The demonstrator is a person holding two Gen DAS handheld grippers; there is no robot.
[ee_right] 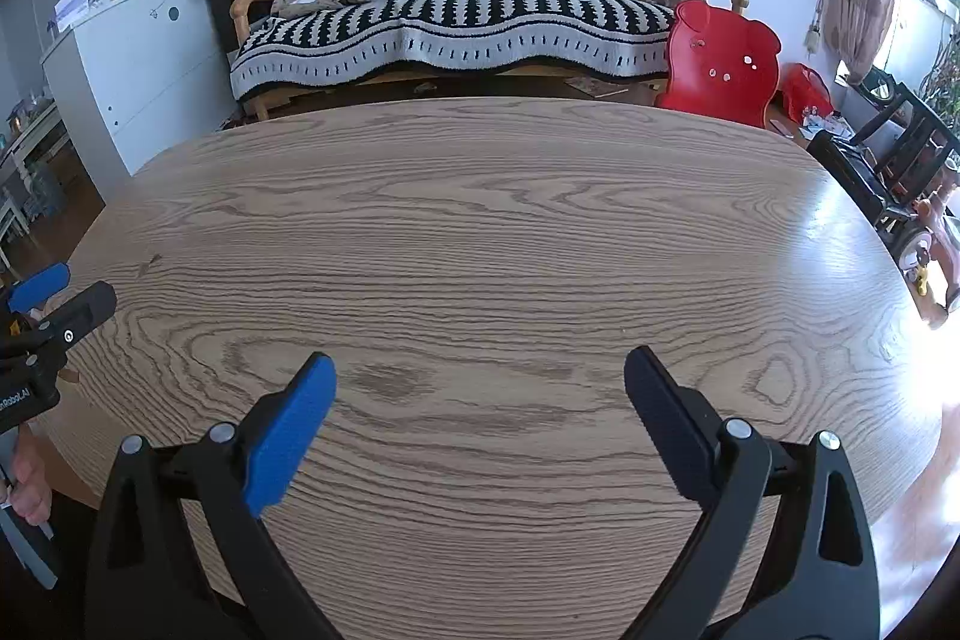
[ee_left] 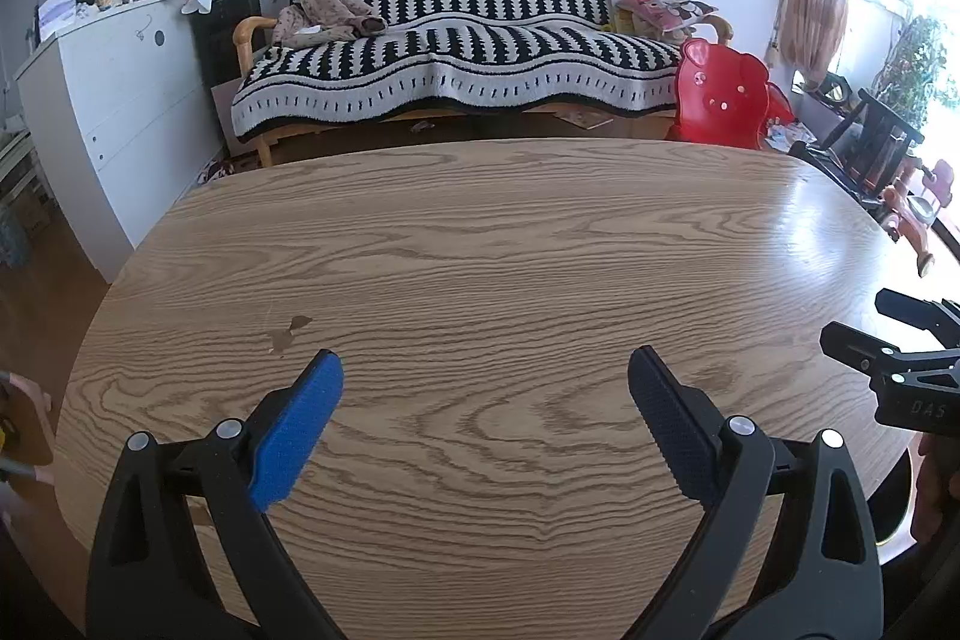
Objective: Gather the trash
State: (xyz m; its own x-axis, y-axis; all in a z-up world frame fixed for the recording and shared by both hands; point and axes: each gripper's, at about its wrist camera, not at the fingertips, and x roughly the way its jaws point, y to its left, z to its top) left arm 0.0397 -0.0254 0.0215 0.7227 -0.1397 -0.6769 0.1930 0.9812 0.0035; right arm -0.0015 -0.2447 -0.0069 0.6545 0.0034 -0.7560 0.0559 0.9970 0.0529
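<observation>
My left gripper (ee_left: pixel 485 376) is open and empty, held over the near part of a wooden oval table (ee_left: pixel 480 232). My right gripper (ee_right: pixel 480 376) is also open and empty over the same table (ee_right: pixel 480 220). The right gripper shows at the right edge of the left wrist view (ee_left: pixel 888 340), and the left gripper at the left edge of the right wrist view (ee_right: pixel 54 292). No trash item shows on the tabletop in either view. A small dark stain (ee_left: pixel 288 331) marks the wood left of the left gripper.
A sofa with a black and white blanket (ee_left: pixel 456 40) stands behind the table. A red child's chair (ee_left: pixel 723 94) is at the far right corner. A white cabinet (ee_left: pixel 114 100) stands to the left. Dark furniture and a toy tricycle (ee_right: pixel 924 244) are on the right.
</observation>
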